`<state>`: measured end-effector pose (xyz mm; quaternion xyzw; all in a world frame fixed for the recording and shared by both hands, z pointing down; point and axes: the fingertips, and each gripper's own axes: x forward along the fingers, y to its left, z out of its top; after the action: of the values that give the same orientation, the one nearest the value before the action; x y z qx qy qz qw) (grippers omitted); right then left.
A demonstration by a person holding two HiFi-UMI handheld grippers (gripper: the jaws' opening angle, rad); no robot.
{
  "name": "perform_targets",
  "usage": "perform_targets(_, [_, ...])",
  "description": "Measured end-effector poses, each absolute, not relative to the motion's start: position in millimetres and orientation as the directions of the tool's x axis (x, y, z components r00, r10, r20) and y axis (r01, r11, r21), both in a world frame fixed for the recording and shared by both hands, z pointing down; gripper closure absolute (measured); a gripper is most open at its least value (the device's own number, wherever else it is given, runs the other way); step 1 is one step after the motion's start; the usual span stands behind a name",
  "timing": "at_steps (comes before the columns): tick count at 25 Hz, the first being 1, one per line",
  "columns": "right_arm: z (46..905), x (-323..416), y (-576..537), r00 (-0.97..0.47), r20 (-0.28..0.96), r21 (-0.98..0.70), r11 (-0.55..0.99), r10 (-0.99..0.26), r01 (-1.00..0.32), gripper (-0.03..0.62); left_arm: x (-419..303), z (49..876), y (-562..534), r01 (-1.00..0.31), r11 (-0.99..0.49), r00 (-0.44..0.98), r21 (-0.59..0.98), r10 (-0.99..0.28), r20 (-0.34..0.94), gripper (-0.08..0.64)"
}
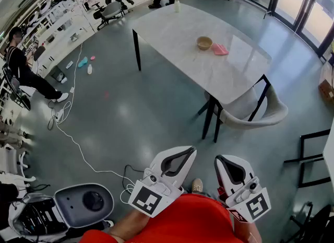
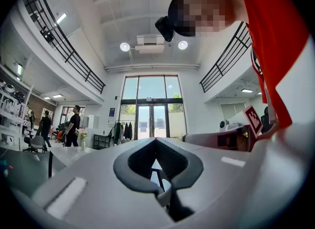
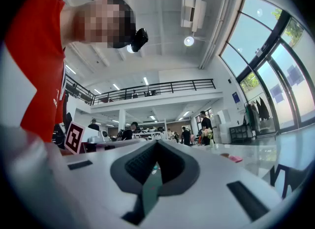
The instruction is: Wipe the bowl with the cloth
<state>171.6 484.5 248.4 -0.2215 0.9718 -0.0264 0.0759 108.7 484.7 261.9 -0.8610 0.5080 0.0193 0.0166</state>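
Observation:
A small tan bowl (image 1: 204, 42) sits on the far part of a grey marble table (image 1: 182, 38), with a pink cloth (image 1: 219, 49) lying just to its right. Both grippers are held close to the person's red-clad body, well short of the table. The left gripper (image 1: 190, 151) and the right gripper (image 1: 219, 159) are shut with nothing in them. In the left gripper view the jaws of the left gripper (image 2: 156, 142) meet, and the table (image 2: 64, 155) shows at the left. In the right gripper view the right gripper (image 3: 156, 144) is shut too, and the pink cloth (image 3: 235, 158) shows small on the table.
A white chair (image 1: 258, 115) is tucked at the table's near corner. A flower vase (image 1: 176, 2) stands at its far end. A white cable (image 1: 78, 148) runs over the floor to a grey machine (image 1: 83, 203) at the lower left. A black frame (image 1: 312, 158) stands on the right, and people at the back.

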Motion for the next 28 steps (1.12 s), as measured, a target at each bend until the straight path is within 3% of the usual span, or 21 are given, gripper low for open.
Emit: perform_targets(28, [238.6, 199.0, 455.9, -0.898, -0.177, -0.092, 0.916, -0.402, -0.392, 0.591, 129.1, 255.3, 461.6, -0.899, -0.436, 0.438, -0.043, -0.897, -0.057, 0.555])
